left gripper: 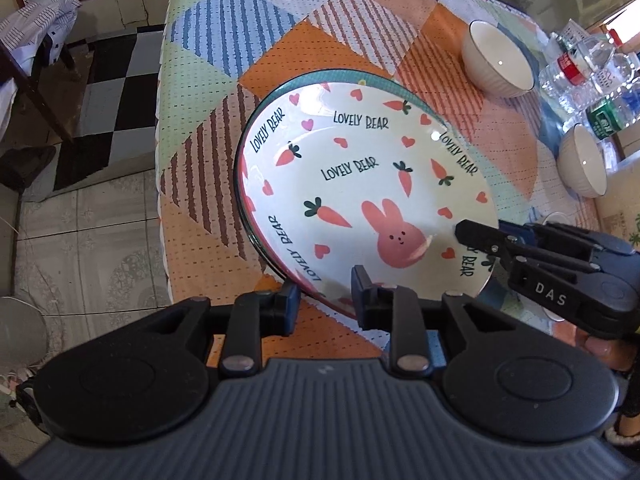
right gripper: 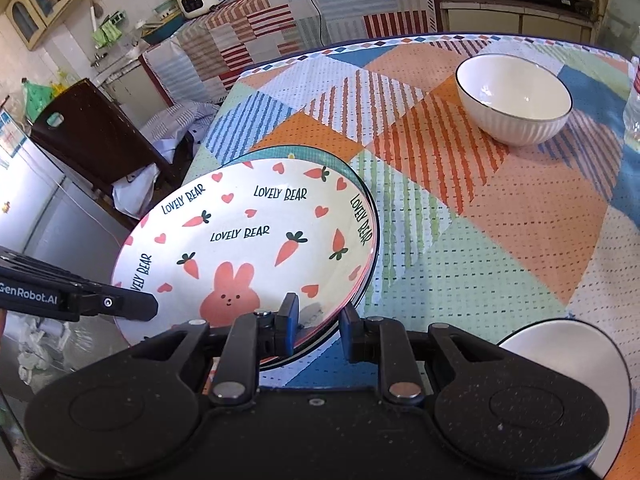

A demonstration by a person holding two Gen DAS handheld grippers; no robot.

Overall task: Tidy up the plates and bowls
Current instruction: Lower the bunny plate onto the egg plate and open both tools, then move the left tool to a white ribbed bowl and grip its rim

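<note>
My left gripper (left gripper: pixel 325 294) is black with blue pads, silver rivets and a ribbed grey body; my right gripper (right gripper: pixel 316 326) matches, white "DAS" lettering on its side.

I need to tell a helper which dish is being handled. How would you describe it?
On the patchwork tablecloth, near its corner, sits the rabbit plate. Unlike the plain white bowls, it is flat and printed with a pink rabbit, carrots, hearts and "LOVELY BEAR".

We see a white rabbit-and-carrot plate (left gripper: pixel 360 184) tilted above another plate (right gripper: pixel 360 184); two white bowls (left gripper: pixel 500 60) (left gripper: pixel 582 166) stand upright nearby.
</note>
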